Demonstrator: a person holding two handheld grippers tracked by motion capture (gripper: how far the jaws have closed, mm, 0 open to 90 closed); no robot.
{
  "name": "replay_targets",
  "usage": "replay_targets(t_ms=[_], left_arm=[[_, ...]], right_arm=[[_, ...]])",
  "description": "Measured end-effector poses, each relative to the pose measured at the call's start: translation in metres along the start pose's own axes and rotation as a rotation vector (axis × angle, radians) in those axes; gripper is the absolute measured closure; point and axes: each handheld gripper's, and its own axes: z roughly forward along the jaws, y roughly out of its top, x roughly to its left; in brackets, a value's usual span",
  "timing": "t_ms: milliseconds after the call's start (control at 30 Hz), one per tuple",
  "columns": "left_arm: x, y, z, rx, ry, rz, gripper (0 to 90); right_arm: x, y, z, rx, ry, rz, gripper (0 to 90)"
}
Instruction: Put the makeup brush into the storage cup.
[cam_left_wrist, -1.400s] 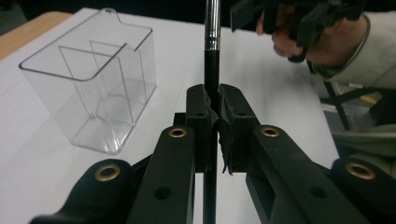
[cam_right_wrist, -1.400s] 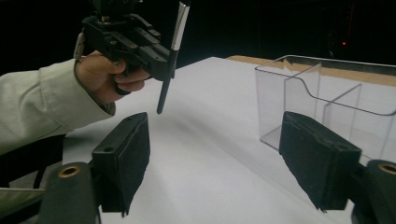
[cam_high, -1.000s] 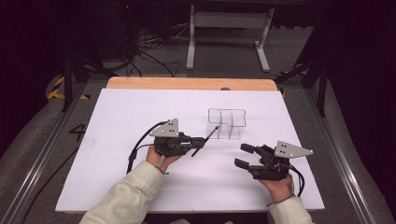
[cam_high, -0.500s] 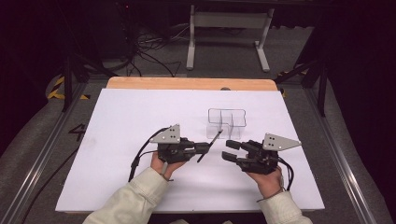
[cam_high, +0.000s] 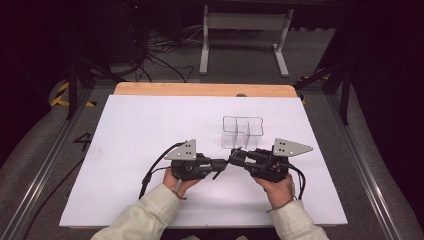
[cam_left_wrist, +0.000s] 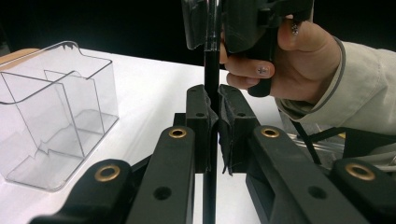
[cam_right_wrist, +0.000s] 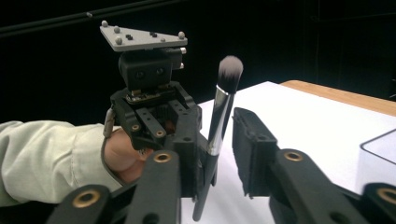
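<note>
A slim makeup brush (cam_right_wrist: 218, 116) with a black handle, a silver ferrule and a soft grey-tipped head, held off the white counter (cam_high: 150, 130), its handle clamped between black pads (cam_left_wrist: 233, 126), near a clear plastic divided box (cam_high: 242, 132)

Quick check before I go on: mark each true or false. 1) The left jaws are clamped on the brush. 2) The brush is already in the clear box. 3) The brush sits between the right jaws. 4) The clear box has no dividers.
1) True: the left gripper has its jaws shut on the dark handle of the makeup brush.
2) False: the brush is held above the white table, outside the clear box.
3) True: the right gripper has a jaw on either side of the brush. Its jaws have just been closing, and a gap shows at one jaw.
4) False: inner walls split the box into compartments.
</note>
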Motion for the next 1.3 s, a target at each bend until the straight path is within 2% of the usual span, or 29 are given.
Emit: replay_targets(t_ms=[167,267,433,500,533,600,733,767,867,933,1033,1133,1300], left_arm=[[0.0,0.0,-0.002,0.002,0.003,0.008,83.2],[0.0,-0.001,-0.002,-0.002,0.002,0.008,83.2],[-0.001,0.0,-0.004,-0.007,-0.003,0.015,83.2],[-0.002,0.0,-0.005,-0.01,0.007,0.014,82.3],[-0.001,0.0,-0.007,-0.009,0.017,0.012,79.8],[0.0,0.0,-0.009,-0.012,0.03,-0.02,67.4],[0.0,-0.002,-0.015,0.005,0.054,-0.032,53.3],[-0.001,-0.004,-0.02,0.008,0.069,-0.041,51.3],[-0.001,-0.005,-0.026,0.006,0.085,-0.044,46.7],[-0.003,-0.006,-0.033,0.018,0.114,-0.039,44.2],[-0.004,-0.009,-0.039,0.027,0.133,-0.054,39.5],[-0.007,-0.011,-0.046,0.044,0.165,-0.05,38.1],[-0.008,-0.013,-0.057,0.046,0.192,-0.058,35.2]], right_arm=[[0.0,0.0,0.004,-0.004,0.009,0.015,82.1],[-0.001,0.0,0.005,-0.008,0.017,0.027,83.0],[0.0,0.001,0.005,-0.006,0.019,0.014,83.5],[0.002,0.003,0.006,-0.006,0.02,0.007,83.6],[0.002,0.004,0.007,-0.002,0.022,0.002,83.7],[0.003,0.006,0.009,0.014,0.015,-0.018,83.7],[0.005,0.011,0.01,0.038,0.006,-0.039,83.7],[0.005,0.017,0.01,0.05,-0.003,-0.056,83.7],[0.003,0.023,0.011,0.066,-0.01,-0.07,83.7],[0.002,0.028,0.012,0.085,-0.018,-0.08,83.7],[0.0,0.035,0.012,0.107,-0.03,-0.097,83.7],[-0.003,0.043,0.011,0.123,-0.04,-0.105,83.7],[-0.009,0.057,0.01,0.144,-0.055,-0.118,83.6]])
